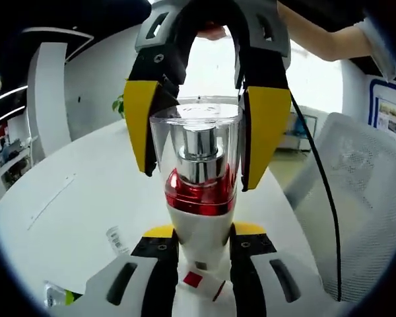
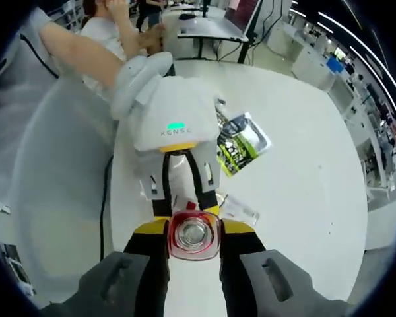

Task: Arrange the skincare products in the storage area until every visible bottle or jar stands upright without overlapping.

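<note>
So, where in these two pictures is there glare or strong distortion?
Left gripper view: the window behind the right gripper is blown out white, and the bottle's clear cap carries bright reflections. Right gripper view: the white table bows strongly toward the edges, and the cap top glints.

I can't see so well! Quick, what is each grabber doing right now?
Left gripper: shut on the bottle's white body.
Right gripper: shut on the same bottle's clear cap.

Open-plan office, white round table (image 2: 303, 165), mesh chair (image 1: 363, 191), desks (image 2: 204, 28) behind
</note>
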`<state>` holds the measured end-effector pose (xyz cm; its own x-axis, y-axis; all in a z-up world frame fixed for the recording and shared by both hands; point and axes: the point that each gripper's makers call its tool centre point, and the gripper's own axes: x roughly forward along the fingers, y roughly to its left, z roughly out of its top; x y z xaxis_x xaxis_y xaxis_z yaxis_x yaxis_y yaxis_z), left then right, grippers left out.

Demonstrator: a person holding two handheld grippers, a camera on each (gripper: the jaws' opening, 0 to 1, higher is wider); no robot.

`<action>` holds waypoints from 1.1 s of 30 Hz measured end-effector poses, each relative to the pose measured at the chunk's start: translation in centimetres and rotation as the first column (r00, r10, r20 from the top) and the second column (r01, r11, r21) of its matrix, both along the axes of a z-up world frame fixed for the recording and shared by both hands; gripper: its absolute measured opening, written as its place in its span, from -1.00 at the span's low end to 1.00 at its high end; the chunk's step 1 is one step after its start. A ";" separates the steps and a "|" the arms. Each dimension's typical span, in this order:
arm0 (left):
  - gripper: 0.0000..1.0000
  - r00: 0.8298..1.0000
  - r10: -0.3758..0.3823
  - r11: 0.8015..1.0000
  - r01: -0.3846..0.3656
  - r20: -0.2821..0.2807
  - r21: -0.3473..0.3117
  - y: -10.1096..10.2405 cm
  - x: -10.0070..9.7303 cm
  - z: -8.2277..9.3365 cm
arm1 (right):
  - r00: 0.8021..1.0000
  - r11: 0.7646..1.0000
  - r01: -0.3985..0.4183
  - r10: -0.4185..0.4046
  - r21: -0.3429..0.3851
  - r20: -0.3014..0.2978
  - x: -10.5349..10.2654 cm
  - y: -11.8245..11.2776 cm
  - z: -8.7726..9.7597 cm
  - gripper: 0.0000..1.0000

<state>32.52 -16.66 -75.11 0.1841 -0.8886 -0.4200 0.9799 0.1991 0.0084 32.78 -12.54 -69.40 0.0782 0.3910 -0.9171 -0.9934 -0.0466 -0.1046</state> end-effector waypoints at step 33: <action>-0.48 0.996 0.083 0.996 -0.084 0.017 0.014 2.3 5.1 -0.7 | 0.997 0.997 -0.072 0.072 -0.016 0.031 4.9 1.8 -0.7 -0.44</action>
<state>37.60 -14.38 -75.83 0.2646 -0.8637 -0.4289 0.9596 0.2800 0.0282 37.70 -10.78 -70.11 0.0795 0.3827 -0.9204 -0.9836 -0.1197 -0.1348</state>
